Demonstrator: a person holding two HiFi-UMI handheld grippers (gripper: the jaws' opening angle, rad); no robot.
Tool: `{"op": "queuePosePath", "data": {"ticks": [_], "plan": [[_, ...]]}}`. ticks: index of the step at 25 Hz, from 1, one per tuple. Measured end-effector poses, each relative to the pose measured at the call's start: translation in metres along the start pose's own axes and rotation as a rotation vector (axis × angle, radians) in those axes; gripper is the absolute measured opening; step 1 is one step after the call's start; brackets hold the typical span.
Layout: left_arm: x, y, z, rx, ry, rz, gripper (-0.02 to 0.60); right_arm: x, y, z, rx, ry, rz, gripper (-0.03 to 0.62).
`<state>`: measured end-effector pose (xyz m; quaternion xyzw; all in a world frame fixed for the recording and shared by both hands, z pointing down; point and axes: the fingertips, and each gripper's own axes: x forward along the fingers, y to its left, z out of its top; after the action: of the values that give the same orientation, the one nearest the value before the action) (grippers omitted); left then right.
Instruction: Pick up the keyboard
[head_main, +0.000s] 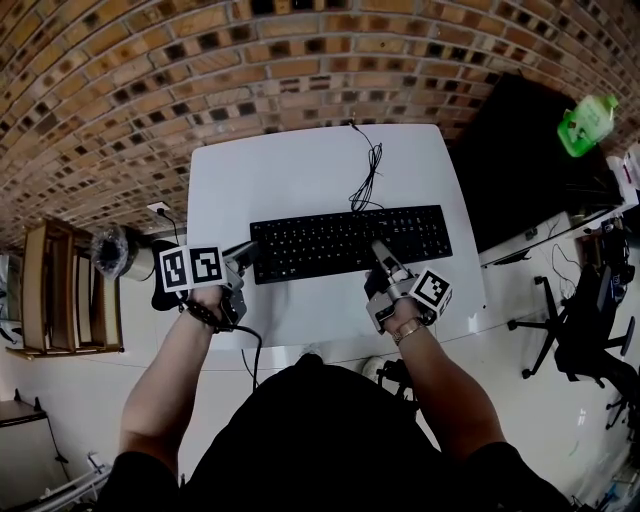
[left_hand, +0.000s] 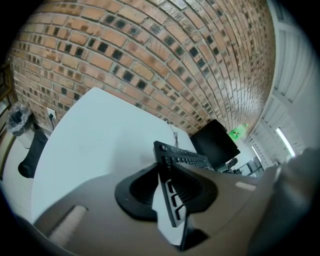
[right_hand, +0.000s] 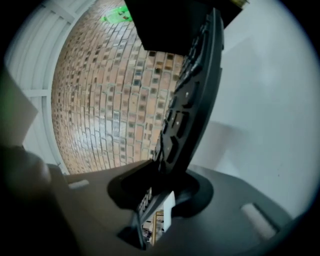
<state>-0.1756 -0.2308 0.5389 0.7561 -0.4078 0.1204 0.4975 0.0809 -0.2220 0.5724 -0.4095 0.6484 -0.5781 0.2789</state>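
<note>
Black keyboard (head_main: 350, 240) lies across the near half of the white table (head_main: 300, 170), long side running left-right, its cable (head_main: 368, 175) trailing to the far edge. Left gripper (head_main: 243, 255) is clamped on the keyboard's near-left corner, the edge pinched between its jaws. Right gripper (head_main: 382, 255) is clamped on the near edge, right of middle. Can't tell if the keyboard is clear of the tabletop. Brick wall (head_main: 200, 60) is beyond the table.
</note>
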Motion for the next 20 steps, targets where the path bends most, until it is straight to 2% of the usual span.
{"op": "queuePosePath", "data": {"ticks": [10,20], "plan": [[-0.025,-0.038,0.020,0.037,-0.116,-0.050,0.087,-0.017,0.069,0.017,-0.135,0.024,0.080,0.097],[-0.050,-0.080,0.036,0.081,-0.240,-0.079,0.088,-0.037,0.144,0.035,-0.296,0.044,0.198,0.087]]}}
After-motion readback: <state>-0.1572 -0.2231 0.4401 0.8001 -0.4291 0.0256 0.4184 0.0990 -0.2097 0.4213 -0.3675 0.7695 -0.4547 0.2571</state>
